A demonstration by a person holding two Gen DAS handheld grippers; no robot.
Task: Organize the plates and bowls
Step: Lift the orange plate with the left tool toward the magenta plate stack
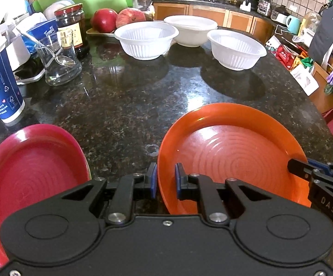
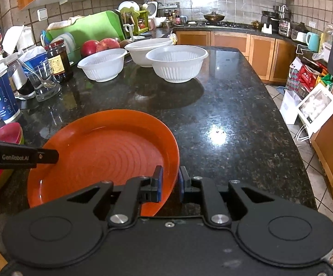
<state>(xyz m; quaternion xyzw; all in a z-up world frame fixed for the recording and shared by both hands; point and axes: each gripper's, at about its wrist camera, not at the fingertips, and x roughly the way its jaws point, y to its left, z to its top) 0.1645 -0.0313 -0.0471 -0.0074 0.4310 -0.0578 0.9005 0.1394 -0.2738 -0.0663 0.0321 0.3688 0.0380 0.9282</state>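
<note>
A red plate [image 1: 28,172] lies at the left on the dark granite counter [image 1: 125,105]. Just right of it the left gripper [image 1: 165,179] pinches the near-left rim of the orange plate [image 1: 231,156], jaws narrow on that rim, and the right gripper [image 2: 171,182] clamps the plate's right rim the same way. Three white bowls [image 1: 147,39] stand well apart at the counter's far side.
</note>
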